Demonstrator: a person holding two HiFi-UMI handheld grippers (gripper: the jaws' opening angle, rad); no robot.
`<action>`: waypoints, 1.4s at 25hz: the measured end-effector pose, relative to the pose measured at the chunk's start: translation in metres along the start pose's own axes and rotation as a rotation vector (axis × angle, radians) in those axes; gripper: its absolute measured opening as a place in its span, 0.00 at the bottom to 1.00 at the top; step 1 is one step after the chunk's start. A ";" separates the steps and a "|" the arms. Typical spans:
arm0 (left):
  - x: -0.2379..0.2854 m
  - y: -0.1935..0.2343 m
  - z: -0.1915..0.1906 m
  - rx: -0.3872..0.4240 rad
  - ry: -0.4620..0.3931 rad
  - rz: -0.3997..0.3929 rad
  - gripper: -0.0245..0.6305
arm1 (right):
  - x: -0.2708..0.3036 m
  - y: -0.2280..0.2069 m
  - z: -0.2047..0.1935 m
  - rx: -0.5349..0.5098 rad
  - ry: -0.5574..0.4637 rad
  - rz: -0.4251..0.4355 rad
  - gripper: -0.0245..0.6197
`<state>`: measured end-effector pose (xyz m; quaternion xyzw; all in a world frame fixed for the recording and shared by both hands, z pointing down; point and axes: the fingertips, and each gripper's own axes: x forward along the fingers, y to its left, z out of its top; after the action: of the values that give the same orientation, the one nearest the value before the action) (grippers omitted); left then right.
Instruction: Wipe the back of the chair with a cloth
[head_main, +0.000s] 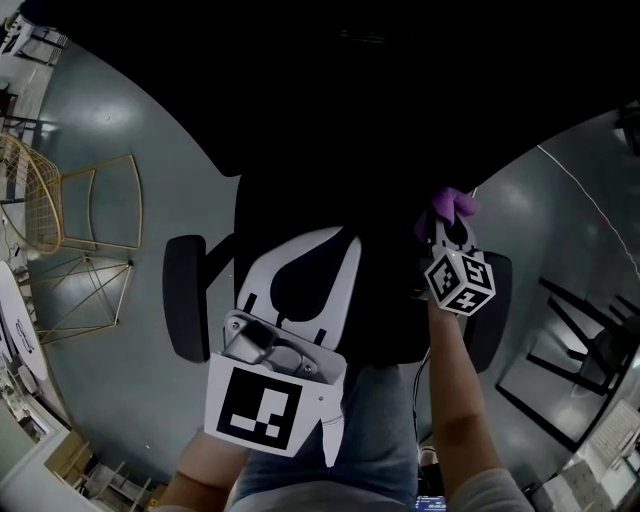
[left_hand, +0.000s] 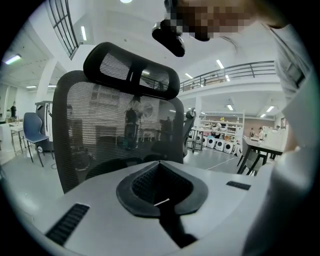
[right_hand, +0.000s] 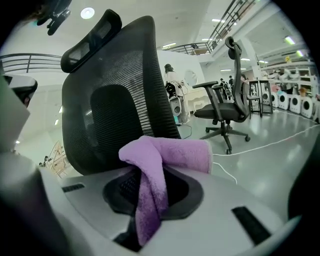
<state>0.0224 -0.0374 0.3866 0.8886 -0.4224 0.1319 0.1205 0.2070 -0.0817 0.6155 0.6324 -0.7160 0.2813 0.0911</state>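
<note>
**Chair** (right_hand: 115, 100): black mesh back w/ headrest (left_hand: 132, 70) at the top edge. It fills both gripper views and stands close in front of both tools. Risk: nothing braces it, so wiping pressure on the back may swivel or push it away, and the stroke loses contact.

**Left gripper** (head_main: 300, 262): jaws closed together, nothing between them. It points at the lower mid part of the back, apart from the mesh. Risk: if it stays idle, the chair has no counter-hold.

**Right gripper** (right_hand: 150, 172): jaws clamped on the cloth (right_hand: 170, 152). It is held near the lower right edge of the back. Contact w/ the mesh cannot be confirmed.

**Cloth**: purple, bunched. One fold sticks out to the right past the jaw tips and one tail hangs down through the jaw slot. Risks:
- Mesh friction may drag the cloth out of the pinch.
- The bunched wad covers only a small area per pass, so strips get missed.
- The fold sits off to one side, so bare jaw tips may rub or snag the mesh.
</note>
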 end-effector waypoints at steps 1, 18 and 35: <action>0.000 -0.001 0.000 0.003 -0.001 -0.001 0.05 | -0.002 0.002 0.001 0.010 -0.008 0.005 0.15; -0.023 -0.040 0.053 0.045 -0.078 0.001 0.05 | -0.079 0.054 0.084 -0.011 -0.119 0.161 0.14; -0.055 -0.063 0.149 0.011 -0.215 0.042 0.05 | -0.173 0.147 0.226 -0.205 -0.222 0.343 0.15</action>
<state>0.0583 -0.0081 0.2221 0.8892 -0.4507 0.0404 0.0666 0.1490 -0.0449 0.3027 0.5159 -0.8435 0.1474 0.0264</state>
